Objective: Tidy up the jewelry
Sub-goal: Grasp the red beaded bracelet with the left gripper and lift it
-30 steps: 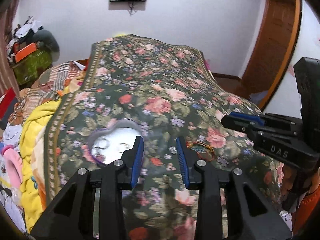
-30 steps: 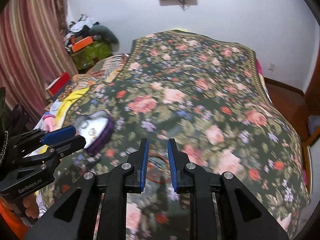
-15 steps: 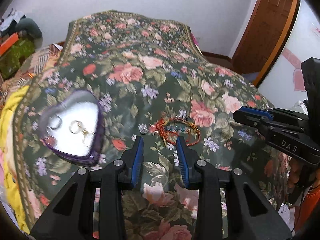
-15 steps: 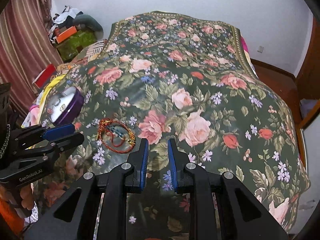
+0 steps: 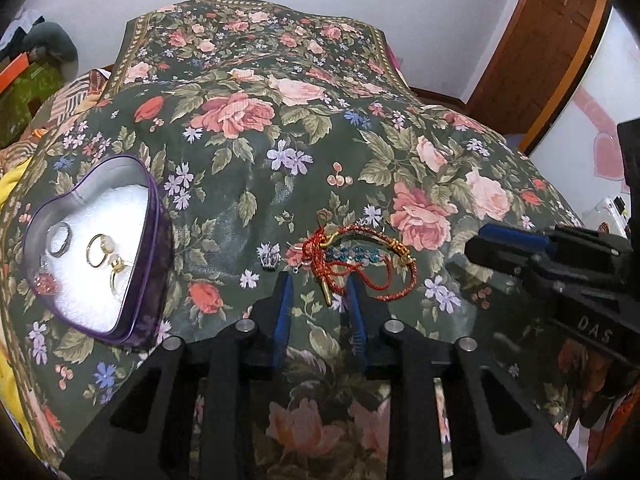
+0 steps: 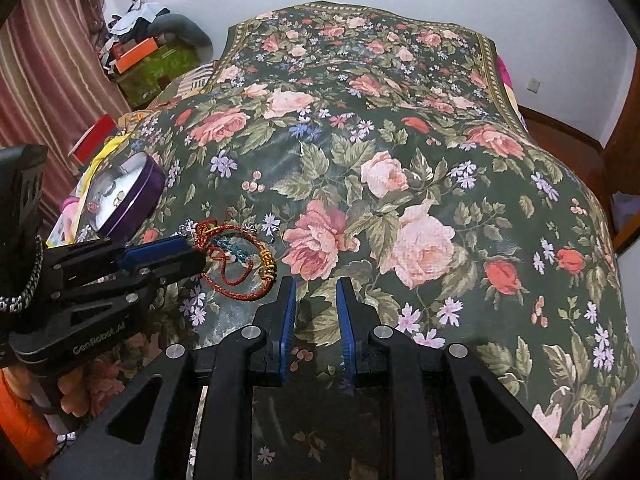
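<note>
1. Left claw [image 5: 318, 284]: lowered over the last second toward the bed, now at 6 o'clock of the bracelet pile; jaws closing, narrowly apart, nothing pinched; gold-tipped cord end lying just between the blue pads [image 5: 285, 300].
2. Bracelets [image 5: 352, 258]: tangle of red cord, gold beads and a teal strand, resting on the floral bedspread [image 5: 248, 152] at frame centre in the left wrist view; blurred and distant a second ago, now sharp and directly ahead of the fingertips.
3. Heart-shaped tin [image 5: 154, 248]: purple wall, white lining, open at 9 o'clock of the bracelets; already holding a silver ring [image 5: 60, 240], two gold rings [image 5: 100, 250] and a small red item. Likely destination for the remaining pieces.
4. Small crystal ornament [image 5: 269, 256]: loose on the bedspread between tin and bracelets.
5. Right claw [image 6: 316, 284]: also lowered, hovering over bare fabric at 3 o'clock of the bracelets; jaws slightly apart, empty.
6. Meaning of the change: approach essentially complete, pickup of a bracelet judged imminent; tangled cords a risk of lifting several pieces together.
</note>
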A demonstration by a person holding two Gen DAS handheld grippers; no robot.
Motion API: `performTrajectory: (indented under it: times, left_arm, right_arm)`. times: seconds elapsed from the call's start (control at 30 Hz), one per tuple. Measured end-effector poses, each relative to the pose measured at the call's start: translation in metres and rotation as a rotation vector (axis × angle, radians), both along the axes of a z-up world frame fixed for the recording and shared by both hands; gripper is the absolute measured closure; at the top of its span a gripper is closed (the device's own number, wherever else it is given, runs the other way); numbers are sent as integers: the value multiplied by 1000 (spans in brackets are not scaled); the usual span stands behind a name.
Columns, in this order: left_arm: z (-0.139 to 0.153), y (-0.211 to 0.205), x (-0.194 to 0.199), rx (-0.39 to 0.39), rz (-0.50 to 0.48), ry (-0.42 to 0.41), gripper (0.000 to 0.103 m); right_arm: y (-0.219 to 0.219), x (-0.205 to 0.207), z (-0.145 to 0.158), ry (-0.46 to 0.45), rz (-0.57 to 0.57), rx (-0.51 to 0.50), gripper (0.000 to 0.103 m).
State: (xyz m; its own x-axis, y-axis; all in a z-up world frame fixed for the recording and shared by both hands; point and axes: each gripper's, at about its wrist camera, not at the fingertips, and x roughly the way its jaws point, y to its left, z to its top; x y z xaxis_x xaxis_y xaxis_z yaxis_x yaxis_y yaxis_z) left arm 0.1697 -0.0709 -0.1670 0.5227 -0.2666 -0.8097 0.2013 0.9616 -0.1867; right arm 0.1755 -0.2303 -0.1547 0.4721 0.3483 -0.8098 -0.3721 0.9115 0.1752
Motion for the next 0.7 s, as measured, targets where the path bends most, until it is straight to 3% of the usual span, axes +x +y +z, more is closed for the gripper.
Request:
performTrajectory:
  times: [0.23,0.4,0.6,0.7]
  left_arm:
    - [-5,-5,8,3,-7,2,96]
    - [0,-7,2,0,-21,-13,97]
    - [27,1,-18,2,-11,-91,97]
    - [44,14,-28,14,25,-139,97]
  right_arm:
    - [1,1,1,2,1,4,84]
    - [1,-1,4,0,0,12,83]
    - [8,-6,8,0,15,25,83]
    - [18,-9,8,3,33,25,75]
